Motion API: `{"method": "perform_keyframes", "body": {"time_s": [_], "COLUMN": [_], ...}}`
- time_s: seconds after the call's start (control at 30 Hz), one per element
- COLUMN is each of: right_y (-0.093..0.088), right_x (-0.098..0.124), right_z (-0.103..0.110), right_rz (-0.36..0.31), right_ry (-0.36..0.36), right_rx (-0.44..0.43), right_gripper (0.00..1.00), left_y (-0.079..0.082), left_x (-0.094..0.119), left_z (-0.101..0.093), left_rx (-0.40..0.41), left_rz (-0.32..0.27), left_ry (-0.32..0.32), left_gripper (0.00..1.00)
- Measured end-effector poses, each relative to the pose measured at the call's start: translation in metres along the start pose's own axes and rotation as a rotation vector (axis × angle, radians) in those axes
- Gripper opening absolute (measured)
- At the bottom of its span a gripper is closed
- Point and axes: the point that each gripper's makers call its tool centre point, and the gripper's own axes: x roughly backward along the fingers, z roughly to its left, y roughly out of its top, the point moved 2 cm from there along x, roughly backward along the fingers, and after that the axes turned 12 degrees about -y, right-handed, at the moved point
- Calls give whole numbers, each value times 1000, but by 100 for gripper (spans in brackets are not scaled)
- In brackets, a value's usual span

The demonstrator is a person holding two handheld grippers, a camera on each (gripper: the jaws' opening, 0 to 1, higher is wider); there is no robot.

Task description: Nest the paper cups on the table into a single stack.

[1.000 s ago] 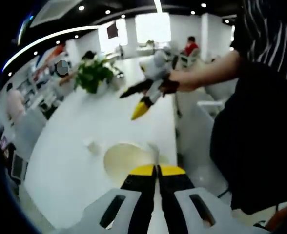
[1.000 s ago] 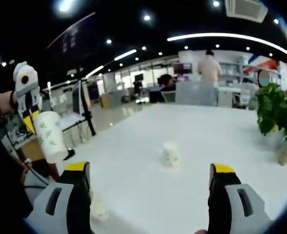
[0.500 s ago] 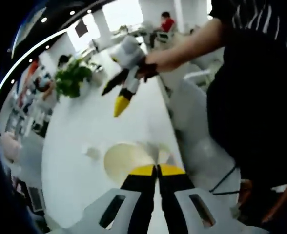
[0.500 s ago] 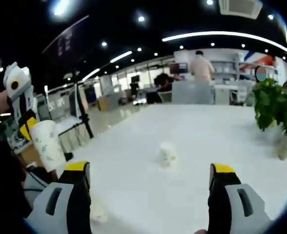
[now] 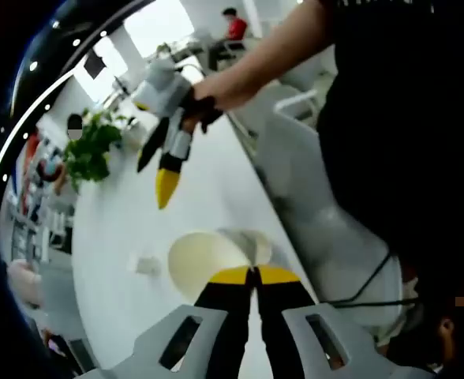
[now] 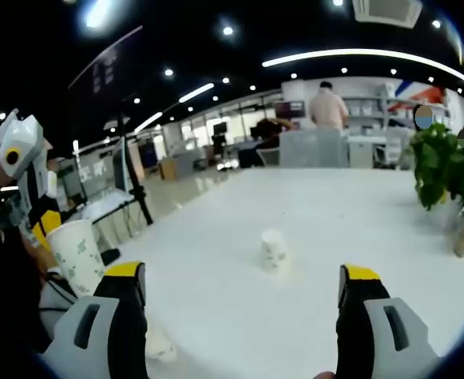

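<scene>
My left gripper (image 5: 255, 272) is shut on the rim of a white paper cup (image 5: 208, 259), whose open mouth faces the camera. In the right gripper view that same cup (image 6: 77, 256), printed with green leaves, hangs from the left gripper (image 6: 49, 225) off the table's left edge. A second small paper cup (image 6: 275, 248) stands upright mid-table, ahead of my right gripper (image 6: 242, 288), which is open with nothing between its fingers. From the left gripper view this cup (image 5: 145, 264) sits left of the held one, and the right gripper (image 5: 155, 175) hovers over the table in a person's hand.
The long white table (image 6: 358, 213) runs ahead, with a potted green plant (image 6: 445, 170) at its far right. A pale blurred object (image 6: 159, 345) lies near the table's front left. People stand in the office behind. A person's dark clothing (image 5: 406, 158) is at the right.
The left gripper with its cup has dropped lower beside the table's edge. The left gripper view has rolled, so the right gripper appears further left. The standing cup stays put.
</scene>
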Motion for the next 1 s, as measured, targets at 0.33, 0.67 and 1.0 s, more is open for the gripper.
{"method": "perform_keyframes", "body": {"time_s": [0.33,0.67,1.0], "right_y": [-2,-5,-9], "right_x": [0,2,5], "right_z": [-3,-6,-11], "right_rz": [-1,-4,-2], "right_ry": [-3,-7,-13], "right_rx": [-20,-39,-60], "right_gripper": [100,100,100], "left_y": [-4,-3,-5], "left_x": [-10,-27,-38], "left_z": [4,-1,3], "left_rx": [-74,-155,-179], "left_rz": [46,77,105], "left_ry": [-20,-50,-60], "left_gripper": [0,0,0]}}
